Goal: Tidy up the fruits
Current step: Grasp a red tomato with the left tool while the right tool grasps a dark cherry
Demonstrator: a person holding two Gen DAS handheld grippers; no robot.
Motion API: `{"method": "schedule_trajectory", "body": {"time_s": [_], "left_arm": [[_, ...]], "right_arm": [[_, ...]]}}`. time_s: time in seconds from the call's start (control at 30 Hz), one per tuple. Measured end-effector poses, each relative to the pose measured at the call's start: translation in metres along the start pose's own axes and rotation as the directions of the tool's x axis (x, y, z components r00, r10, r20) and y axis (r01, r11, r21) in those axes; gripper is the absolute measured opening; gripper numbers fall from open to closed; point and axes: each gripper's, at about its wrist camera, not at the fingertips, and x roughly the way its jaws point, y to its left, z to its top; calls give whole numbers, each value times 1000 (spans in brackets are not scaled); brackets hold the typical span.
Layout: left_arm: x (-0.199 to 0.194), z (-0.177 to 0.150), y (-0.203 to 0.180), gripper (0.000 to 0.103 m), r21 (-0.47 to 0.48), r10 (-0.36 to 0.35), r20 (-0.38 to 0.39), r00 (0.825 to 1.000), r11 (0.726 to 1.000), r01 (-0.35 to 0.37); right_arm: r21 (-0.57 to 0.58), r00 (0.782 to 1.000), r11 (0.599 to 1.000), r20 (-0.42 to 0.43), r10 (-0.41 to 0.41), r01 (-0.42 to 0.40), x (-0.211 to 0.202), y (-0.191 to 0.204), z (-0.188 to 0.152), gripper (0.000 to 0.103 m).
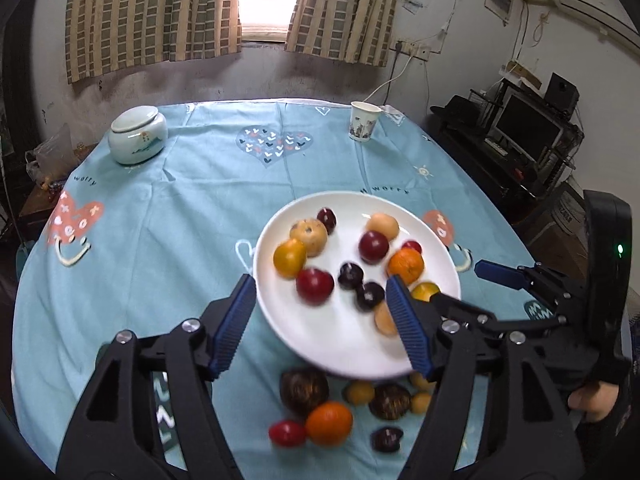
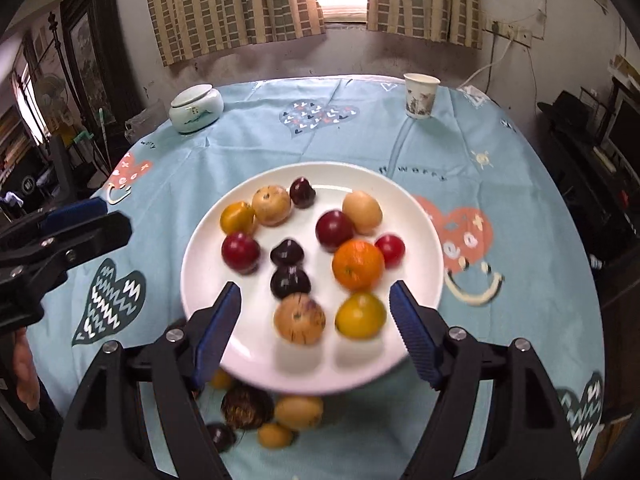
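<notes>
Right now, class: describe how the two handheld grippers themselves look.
Both the left gripper and the right gripper have angular black frames with silver bolts and two ribbed blue fingers. The right's black handle shows a small green light.

The left hand-held gripper (image 1: 320, 312) has its two blue fingers (image 1: 234, 324) spread wide apart, and nothing is between them. It points toward 12 o'clock. The right hand-held gripper (image 2: 314, 322) is spread wide too, with nothing between its blue fingers (image 2: 216, 334). From the left camera it shows at 3 o'clock, with a bit of the person's right hand (image 1: 594, 400) under it. From the right camera, the left one sits at 9 o'clock.
</notes>
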Motion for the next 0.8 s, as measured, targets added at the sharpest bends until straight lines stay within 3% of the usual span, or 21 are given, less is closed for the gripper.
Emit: {"method": "schedule_trajectory", "body": {"time_s": [0.2,0.4,0.6,0.8], "left_arm": [[-21,-62,0,70,-8,17,-18,1000,1000,-17],[-21,-112,4,70,-14,23,-84,996,1000,-25],[-16,-144,20,70,-43,57,-141,988,997,-64],[-18,-157,36,70,-65,62,-162,985,995,-74]], "right_arm": [[42,999,999,6,33,-34,-30,0,-55,77],[98,999,995,-38,30,-26,-34,-2,-98,77],[59,994,992,-23,111,-110,-38,28,-128,77],[4,978,983,-96,185,-185,-10,60,-132,77]]}}
